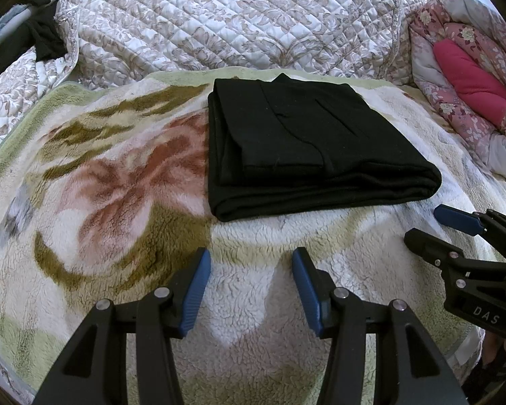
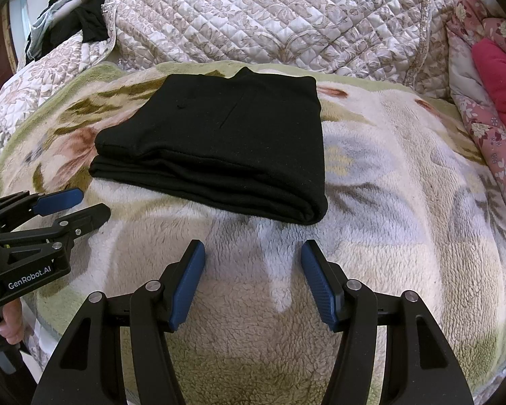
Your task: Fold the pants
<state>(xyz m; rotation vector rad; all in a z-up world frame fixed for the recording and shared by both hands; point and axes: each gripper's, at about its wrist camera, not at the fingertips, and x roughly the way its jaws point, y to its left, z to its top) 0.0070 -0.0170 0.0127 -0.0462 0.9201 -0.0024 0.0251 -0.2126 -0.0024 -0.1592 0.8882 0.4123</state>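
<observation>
Both tongs hover with jaws apart and nothing between them: left gripper, right gripper, each short of the black pants, which lie folded into a compact, layered rectangle on a shaggy floral fleece blanket. A quilted coverlet rises behind. Soft, limp knit, the bundle looks light but prone to sag; its thick rounded near fold seems the surest place to pinch.
</observation>
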